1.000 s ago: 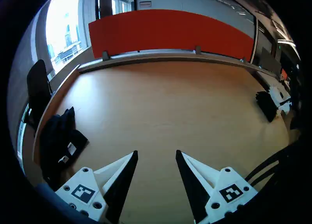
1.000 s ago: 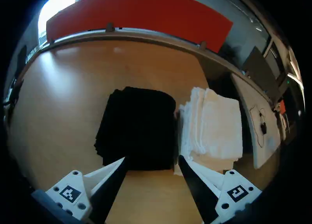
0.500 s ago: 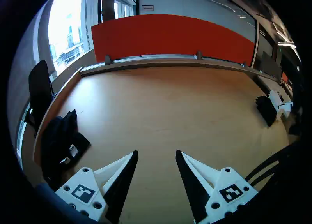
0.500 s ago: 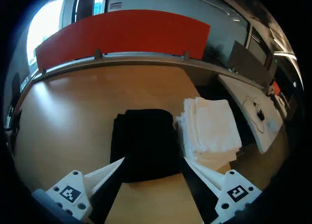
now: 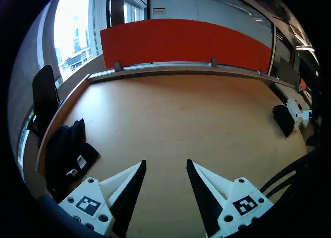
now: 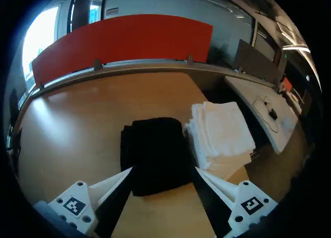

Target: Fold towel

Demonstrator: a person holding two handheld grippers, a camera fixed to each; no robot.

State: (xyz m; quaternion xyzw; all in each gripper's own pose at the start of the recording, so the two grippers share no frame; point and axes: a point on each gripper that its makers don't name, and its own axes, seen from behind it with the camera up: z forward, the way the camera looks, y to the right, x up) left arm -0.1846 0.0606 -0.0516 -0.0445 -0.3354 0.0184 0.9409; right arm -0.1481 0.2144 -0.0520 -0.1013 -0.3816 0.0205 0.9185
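Place: an open-plan office.
Desk: broad pale wooden surface (image 5: pixel 178 114), its far edge running under the long flat red partition panel (image 5: pixel 186 39).
Seating: black high-backed office chair (image 5: pixel 43 93), left of the panel.
Daylight: tall glass window (image 5: pixel 74 39), left of the panel, with high-rise buildings outside.
Neighbour: pale grey desk (image 6: pixel 252 93), right of the panel.

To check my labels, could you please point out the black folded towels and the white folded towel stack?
black folded towels (image 6: pixel 155 153): right gripper view, top face centre.
white folded towel stack (image 6: pixel 223 132): right gripper view, top towel's middle.
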